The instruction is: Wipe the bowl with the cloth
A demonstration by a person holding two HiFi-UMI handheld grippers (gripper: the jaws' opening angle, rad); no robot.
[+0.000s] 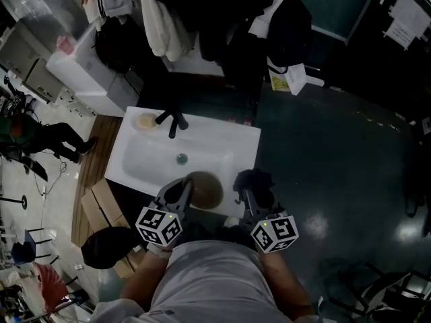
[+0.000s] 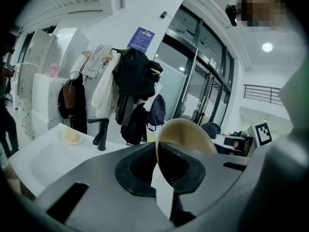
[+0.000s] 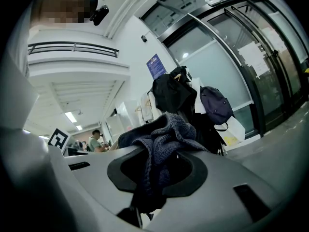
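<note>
Gripping the bowl (image 1: 207,188) by its rim, the left gripper (image 1: 183,192) seems to await the cloth (image 1: 256,179) clenched in the right gripper (image 1: 250,192), which I judge must next press inside it.

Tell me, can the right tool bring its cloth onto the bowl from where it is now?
Probably yes. The right tool grips the cloth beside the bowl held by the left tool, with nothing between them.

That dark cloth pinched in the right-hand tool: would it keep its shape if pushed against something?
Probably not. The cloth bunches in soft folds in the right gripper, so it likely flops and crumples. Its knitted texture suggests it is light and grips rather than slips.
</note>
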